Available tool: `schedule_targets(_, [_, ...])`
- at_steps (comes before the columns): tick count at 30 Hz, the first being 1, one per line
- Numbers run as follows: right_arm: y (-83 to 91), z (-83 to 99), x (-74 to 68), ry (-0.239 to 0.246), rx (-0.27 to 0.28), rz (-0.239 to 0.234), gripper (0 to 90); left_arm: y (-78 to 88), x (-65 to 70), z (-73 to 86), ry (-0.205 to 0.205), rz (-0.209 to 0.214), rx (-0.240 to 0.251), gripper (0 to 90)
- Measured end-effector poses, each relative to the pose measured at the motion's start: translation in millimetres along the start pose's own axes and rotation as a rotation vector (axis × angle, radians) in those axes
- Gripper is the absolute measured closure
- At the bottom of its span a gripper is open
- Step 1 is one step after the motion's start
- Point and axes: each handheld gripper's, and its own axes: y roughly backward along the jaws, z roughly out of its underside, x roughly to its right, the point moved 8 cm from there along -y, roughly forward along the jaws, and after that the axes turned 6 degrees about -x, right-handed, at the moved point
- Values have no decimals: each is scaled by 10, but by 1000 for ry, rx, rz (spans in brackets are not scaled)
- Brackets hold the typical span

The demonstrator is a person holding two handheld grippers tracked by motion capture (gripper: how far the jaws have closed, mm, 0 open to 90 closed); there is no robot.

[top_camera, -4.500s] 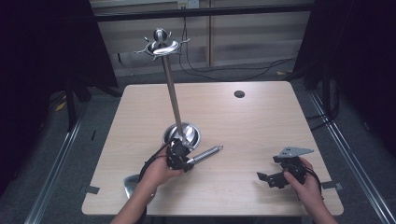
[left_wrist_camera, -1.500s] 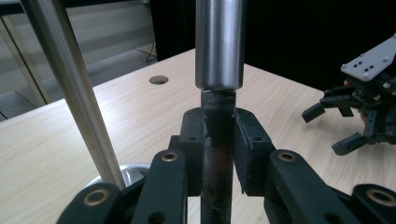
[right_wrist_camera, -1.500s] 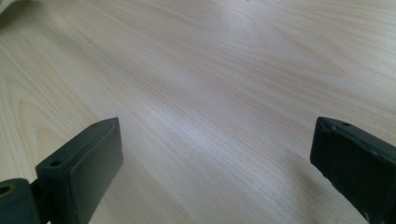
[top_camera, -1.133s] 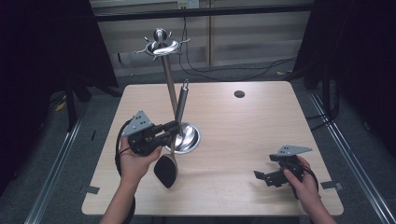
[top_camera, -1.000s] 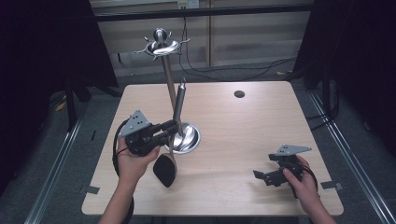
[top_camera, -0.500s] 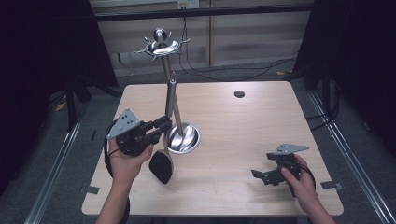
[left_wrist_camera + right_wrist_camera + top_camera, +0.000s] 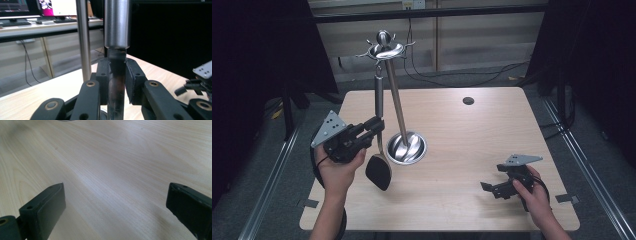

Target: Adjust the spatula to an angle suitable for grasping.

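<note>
While the left gripper [image 7: 374, 126] clamps the spatula [image 7: 378, 150] by its metal shaft, the utensil hangs upright just beside the stand [image 7: 394, 100] pole, black blade above the table [image 7: 462, 130]; the right gripper [image 7: 492, 187] rests wide open, empty.

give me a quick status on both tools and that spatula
Left tool shut on spatula, handle upright, top end at rack hook. Right tool open, low over table. Rack pole close beside spatula handle.
</note>
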Motion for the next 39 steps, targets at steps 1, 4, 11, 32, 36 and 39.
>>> schedule_targets(1, [-4, 2, -2, -4, -1, 0, 22, 7, -9, -16, 4, -3, 9, 753])
schedule_targets(4, [-9, 5, 0, -2, -2, 2, 22, 2, -36, -25, 10, -11, 5, 752])
schedule_targets(11, [-15, 6, -5, -3, -6, 0, 22, -65, -84, -23, 2, -42, -3, 752])
schedule_targets(32, [-26, 12, -10, 5, -14, 1, 22, -331, -117, 53, 13, -77, 16, 749])
schedule_targets(36, [-28, 9, 2, 5, -13, 6, 22, -363, -117, 50, 13, -73, 17, 747])
schedule_targets(39, [-20, 18, 0, 7, -15, 7, 22, -379, -107, 47, 28, -65, 26, 747])
